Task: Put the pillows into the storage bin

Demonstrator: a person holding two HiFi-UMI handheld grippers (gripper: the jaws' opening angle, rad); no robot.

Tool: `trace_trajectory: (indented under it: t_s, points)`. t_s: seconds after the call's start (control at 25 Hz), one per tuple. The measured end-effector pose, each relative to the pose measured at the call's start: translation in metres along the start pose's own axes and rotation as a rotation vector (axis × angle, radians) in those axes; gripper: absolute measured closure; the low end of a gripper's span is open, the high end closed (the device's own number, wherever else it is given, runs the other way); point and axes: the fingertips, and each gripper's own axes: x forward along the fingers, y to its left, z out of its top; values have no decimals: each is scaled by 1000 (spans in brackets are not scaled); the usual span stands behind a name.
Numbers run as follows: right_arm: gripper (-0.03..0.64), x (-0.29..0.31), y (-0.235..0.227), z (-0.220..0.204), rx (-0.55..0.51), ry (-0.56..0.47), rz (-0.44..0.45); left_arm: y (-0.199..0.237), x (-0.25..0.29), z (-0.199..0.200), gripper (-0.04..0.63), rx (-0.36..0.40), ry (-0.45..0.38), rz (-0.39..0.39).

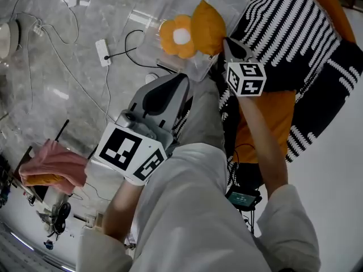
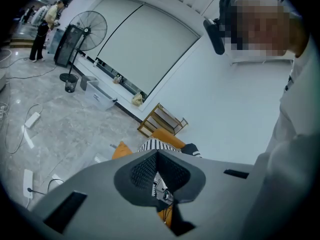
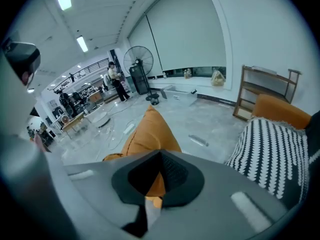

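The left grey two-jaw gripper (image 1: 180, 79) points forward and slightly down from a bare left forearm (image 1: 120, 208) in a white sleeve, its jaws pressed together with nothing between them. The right grey two-jaw gripper (image 1: 226, 42) reaches farther out on an extended right forearm (image 1: 264, 143), its jaws pinched tight on the edge of a plain orange fabric pillow (image 1: 207, 19).

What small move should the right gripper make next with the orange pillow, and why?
Probably it should open its fingers and let go. The right gripper seems shut on an edge of the orange pillow. That pillow hangs over the clear storage bin, beside the flower pillow that lies inside, so it would likely fall in.
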Motion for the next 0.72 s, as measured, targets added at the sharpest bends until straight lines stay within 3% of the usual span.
trace_trajectory:
  t_s: [0.2, 0.36, 0.6, 0.72]
  points:
    - [604, 47, 69, -22, -59, 71, 118, 23, -15, -1, 588, -31, -27, 40]
    - [604, 83, 109, -53, -140, 149, 161, 41, -24, -10, 588, -72, -35, 65]
    - [604, 124, 124, -113, -186, 283, 144, 64, -45, -26, 588, -107, -24, 90]
    - [601, 135, 124, -141, -212, 356, 88, 75, -58, -28, 588, -121, -27, 103]
